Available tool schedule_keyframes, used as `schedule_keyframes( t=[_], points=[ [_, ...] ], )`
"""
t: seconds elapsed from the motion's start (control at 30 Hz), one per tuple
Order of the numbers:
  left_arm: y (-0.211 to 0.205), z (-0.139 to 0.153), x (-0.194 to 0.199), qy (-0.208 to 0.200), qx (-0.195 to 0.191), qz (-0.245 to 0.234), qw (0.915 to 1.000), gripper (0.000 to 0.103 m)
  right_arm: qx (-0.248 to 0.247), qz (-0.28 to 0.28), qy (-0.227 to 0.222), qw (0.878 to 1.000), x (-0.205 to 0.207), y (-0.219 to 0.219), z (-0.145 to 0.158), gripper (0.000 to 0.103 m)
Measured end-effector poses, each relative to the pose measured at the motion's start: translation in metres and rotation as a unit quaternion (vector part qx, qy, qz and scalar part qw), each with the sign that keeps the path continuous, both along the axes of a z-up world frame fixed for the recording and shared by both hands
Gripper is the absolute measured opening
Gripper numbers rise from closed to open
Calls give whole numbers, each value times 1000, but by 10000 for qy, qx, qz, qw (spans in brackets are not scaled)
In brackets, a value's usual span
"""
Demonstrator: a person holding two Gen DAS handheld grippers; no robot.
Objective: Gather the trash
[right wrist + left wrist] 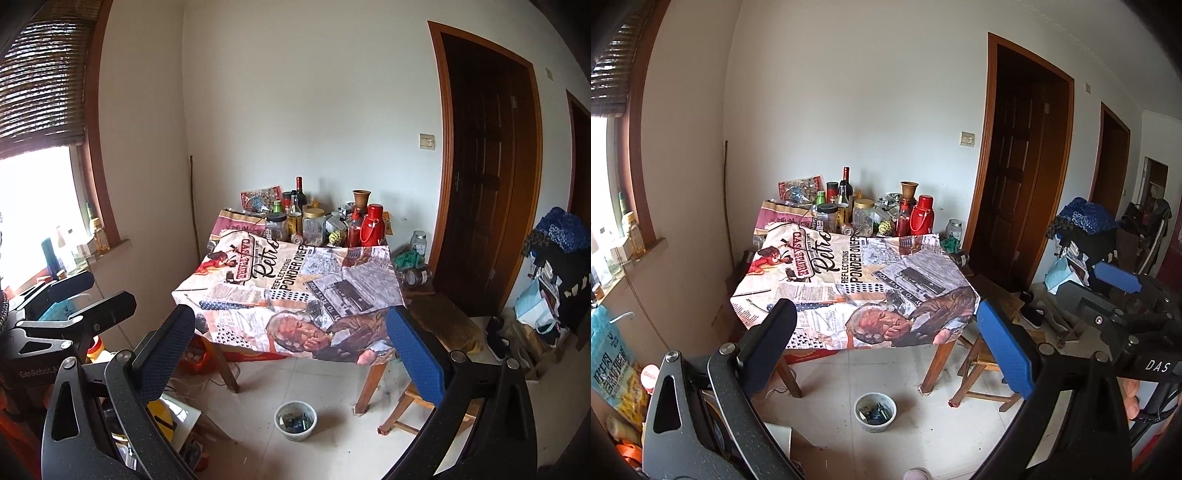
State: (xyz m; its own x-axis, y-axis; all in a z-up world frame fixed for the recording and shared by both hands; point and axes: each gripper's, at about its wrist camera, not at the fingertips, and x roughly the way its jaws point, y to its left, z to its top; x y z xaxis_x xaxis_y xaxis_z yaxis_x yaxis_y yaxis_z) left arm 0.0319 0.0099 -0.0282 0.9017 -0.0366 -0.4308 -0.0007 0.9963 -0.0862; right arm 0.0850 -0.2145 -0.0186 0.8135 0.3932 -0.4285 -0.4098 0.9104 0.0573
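Left wrist view: both grippers' fingers [772, 343] spread wide, empty, above an upright floor bowl [875, 412] of scraps.

Tablecloth [849, 280] "Retro", "PONDER OVER" (newsprint style), right claw [1117, 295] "DAS", left claw [96, 291] "GenRobot"

Both wrist views face table [857, 280], from afar

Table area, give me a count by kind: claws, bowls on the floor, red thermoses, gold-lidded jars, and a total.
Claws: 2, the left claw and the right claw, both open
Bowls on the floor: 1, the grey bowl
Red thermoses: 1, the red thermos
Gold-lidded jars: 1, the gold-lidded jar
Total: 5
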Motion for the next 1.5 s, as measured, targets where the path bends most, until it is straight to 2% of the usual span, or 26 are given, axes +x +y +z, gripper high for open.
schedule_keyframes(
  t=[1.5],
  points=[
    [2,-4,2,109,-66,-123,9998,99,1,-134,157,9998,0,1,1,103]
  ],
)
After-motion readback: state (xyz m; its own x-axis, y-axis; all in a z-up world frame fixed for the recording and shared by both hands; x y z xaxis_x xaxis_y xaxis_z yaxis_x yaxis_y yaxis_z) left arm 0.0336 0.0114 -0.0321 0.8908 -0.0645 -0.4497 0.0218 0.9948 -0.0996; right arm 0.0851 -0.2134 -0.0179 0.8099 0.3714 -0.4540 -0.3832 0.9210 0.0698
